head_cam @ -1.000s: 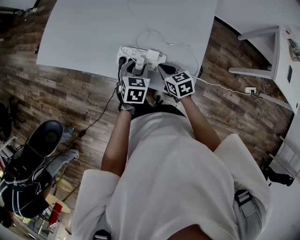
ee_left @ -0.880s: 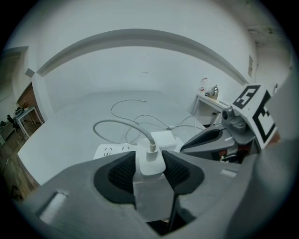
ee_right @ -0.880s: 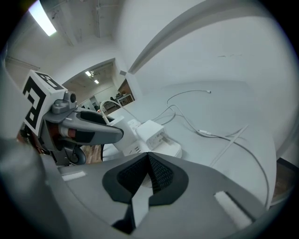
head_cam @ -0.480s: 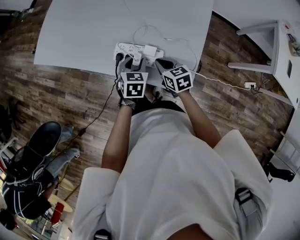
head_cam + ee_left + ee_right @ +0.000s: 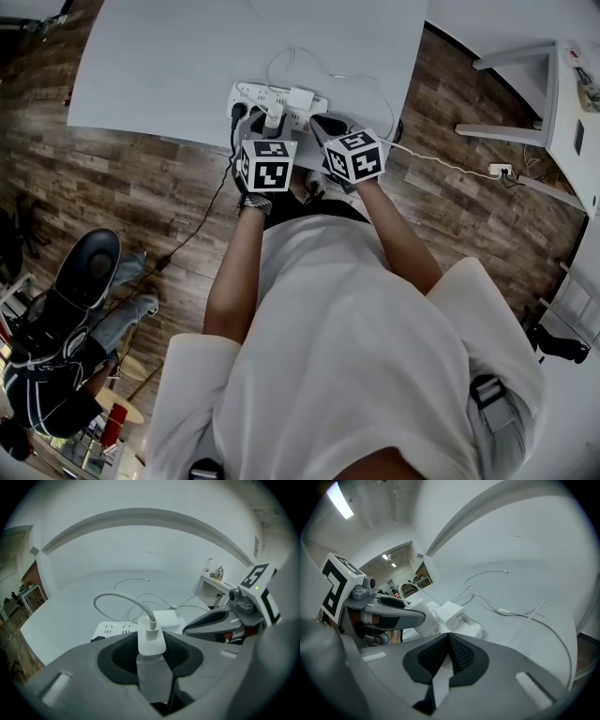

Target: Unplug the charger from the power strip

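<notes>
- Counter (image 5: 187,66): the white power strip (image 5: 246,94) is laid at its near edge.
- Left hand-held gripper (image 5: 151,654): its jaws have just been closed further, and the charger (image 5: 151,639) is squeezed between them.
- Right hand-held gripper (image 5: 449,657): its jaws are pressed together and nothing is held; it is placed just beside the strip.
- Charger: it seems to be plugged in, so the pull is not yet done.

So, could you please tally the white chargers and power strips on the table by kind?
White chargers: 2 (slim charger, square charger)
Power strip: 1
Total: 3
</notes>
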{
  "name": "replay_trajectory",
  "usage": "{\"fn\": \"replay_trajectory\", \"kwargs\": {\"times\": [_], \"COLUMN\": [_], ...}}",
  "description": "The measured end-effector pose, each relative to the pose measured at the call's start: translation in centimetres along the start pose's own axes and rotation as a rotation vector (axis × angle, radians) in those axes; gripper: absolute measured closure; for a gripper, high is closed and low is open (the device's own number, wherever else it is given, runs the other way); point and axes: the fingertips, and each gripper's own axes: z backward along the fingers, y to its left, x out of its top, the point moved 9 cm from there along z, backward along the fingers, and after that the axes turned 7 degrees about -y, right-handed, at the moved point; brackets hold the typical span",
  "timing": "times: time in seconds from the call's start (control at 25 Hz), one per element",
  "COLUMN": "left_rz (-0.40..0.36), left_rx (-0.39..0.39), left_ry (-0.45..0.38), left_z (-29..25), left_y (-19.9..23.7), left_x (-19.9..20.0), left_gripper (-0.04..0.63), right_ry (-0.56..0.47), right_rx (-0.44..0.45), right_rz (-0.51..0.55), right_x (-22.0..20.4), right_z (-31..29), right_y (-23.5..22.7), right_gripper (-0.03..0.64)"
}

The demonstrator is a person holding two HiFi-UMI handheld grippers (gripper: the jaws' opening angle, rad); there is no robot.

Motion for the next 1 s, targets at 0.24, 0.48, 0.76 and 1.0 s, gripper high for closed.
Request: {"fn": "replay_trajectory", "kwargs": {"times": [0.24, 0.48, 0.76, 1.0], "left_rz": [0.005, 0.115, 0.052, 0.006], "left_rx": [0.009, -0.016, 0.001, 0.009], "left_ry": [0.0, -0.011, -0.009, -0.002], "left_z": [-0.16, 0.21, 0.12, 0.1], "left_y": [-0.1, 0.63, 0.1, -0.29], "left_x": [0.02, -0.15, 0.06, 0.12], "left_gripper": [0.448, 0.449, 0.449, 0.449], "right_ry": [-0.001, 0.002, -0.002, -0.004], "right_rx": [-0.007, -0.011, -0.012, -0.018], "right_rz": [0.009, 0.019, 0.015, 0.017], "right_x": [0.13, 0.15, 0.08, -0.01], "right_z": [-0.26, -0.28, -0.08, 0.0], "right_y": [0.0, 0.28, 0.11, 0.19], "right_gripper": [0.615, 0.615, 0.615, 0.615]}}
